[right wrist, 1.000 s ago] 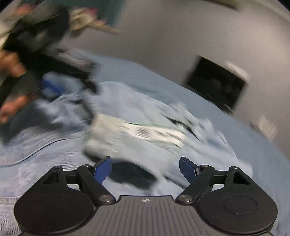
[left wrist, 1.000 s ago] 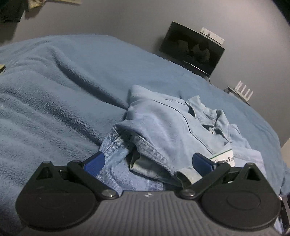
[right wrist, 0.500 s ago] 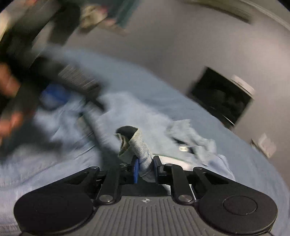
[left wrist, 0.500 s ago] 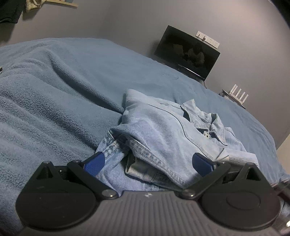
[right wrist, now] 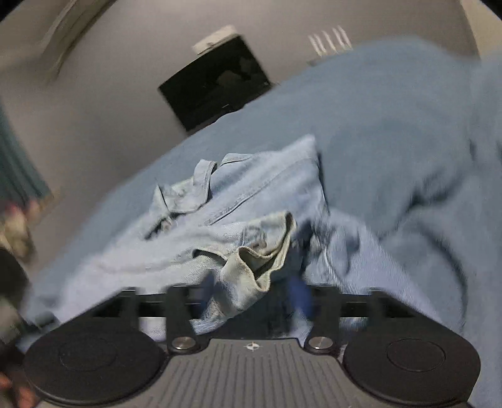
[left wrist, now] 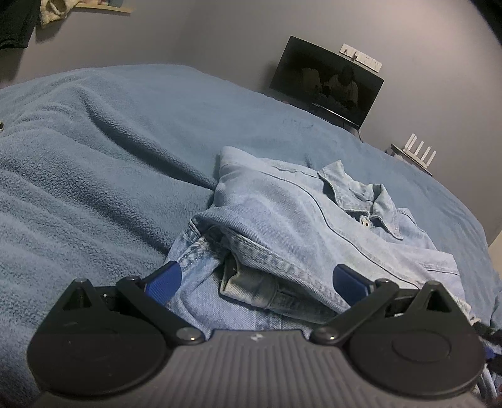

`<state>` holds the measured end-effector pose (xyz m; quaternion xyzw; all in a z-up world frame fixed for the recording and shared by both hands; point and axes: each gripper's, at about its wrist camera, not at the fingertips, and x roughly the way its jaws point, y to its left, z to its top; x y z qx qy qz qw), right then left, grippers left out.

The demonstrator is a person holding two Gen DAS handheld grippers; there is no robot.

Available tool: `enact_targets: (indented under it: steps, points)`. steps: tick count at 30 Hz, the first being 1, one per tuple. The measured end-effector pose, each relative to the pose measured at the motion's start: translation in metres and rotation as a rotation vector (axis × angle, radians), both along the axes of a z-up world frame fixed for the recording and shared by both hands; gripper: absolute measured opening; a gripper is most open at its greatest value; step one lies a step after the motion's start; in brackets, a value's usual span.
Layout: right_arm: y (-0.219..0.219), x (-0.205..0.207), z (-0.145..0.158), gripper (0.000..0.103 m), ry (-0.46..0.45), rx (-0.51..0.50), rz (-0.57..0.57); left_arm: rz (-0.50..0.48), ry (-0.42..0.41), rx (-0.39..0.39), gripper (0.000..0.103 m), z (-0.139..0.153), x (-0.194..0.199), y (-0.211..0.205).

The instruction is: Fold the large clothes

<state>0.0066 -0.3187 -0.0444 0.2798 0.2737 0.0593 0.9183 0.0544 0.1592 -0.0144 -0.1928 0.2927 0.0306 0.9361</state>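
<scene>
A light-blue denim jacket (left wrist: 298,219) lies partly folded on the blue fleece blanket (left wrist: 94,157), collar toward the far wall. My left gripper (left wrist: 255,279) hovers low over its near edge, open wide, with the folded hem and a tucked cuff lying between and below its blue pads. In the right wrist view the picture is tilted and blurred. The jacket (right wrist: 219,201) lies ahead, and a sleeve cuff (right wrist: 260,251) stands crumpled between the pads of my right gripper (right wrist: 252,288). Its jaws are opening and the pads stand off the cuff.
A dark television (left wrist: 326,84) leans on the grey wall behind the bed, with a white router (left wrist: 417,153) to its right. Clothes hang at the top left (left wrist: 18,22). The blanket spreads wide to the left of the jacket.
Half a second ago the right gripper was shut on the sleeve cuff; it has swept sideways and rolled, and its jaws now stand apart. The white label has gone from the left view. The left gripper held still.
</scene>
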Motion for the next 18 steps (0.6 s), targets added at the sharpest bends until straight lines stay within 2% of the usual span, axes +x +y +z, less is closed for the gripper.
enact_targets:
  steps: [2,6,8,9,10,12,15,17,18]
  points:
    - [-0.006,0.002,-0.008,0.072,0.002,0.053,-0.011,0.000,0.004,0.004,0.103,0.000,0.001,0.000]
    - [-0.010,0.005,-0.014,0.071,0.034,0.069,0.005,-0.004,0.017,0.023,0.103,-0.002,0.003,-0.003]
    - [-0.004,0.005,-0.012,0.064,0.041,0.092,0.033,-0.009,0.025,0.035,0.103,-0.004,0.004,-0.005]
    - [-0.001,0.008,-0.009,0.048,0.038,0.080,0.043,-0.012,0.029,0.041,0.103,-0.004,0.004,-0.006]
    - [0.004,0.013,-0.005,0.024,0.025,0.042,0.051,-0.016,0.031,0.047,0.103,-0.005,0.004,-0.007]
    - [0.014,0.010,0.012,0.020,-0.050,-0.065,0.056,-0.018,0.031,0.053,0.103,-0.005,0.004,-0.008]
    - [0.029,-0.001,0.042,0.017,-0.214,-0.229,0.037,-0.020,0.033,0.051,0.103,-0.005,0.005,-0.008]
    - [0.035,-0.002,0.051,0.017,-0.251,-0.290,0.023,-0.021,0.038,0.055,0.103,-0.005,0.005,-0.009]
    - [0.037,0.002,0.051,0.018,-0.237,-0.315,0.021,-0.022,0.041,0.060,0.103,-0.005,0.006,-0.010]
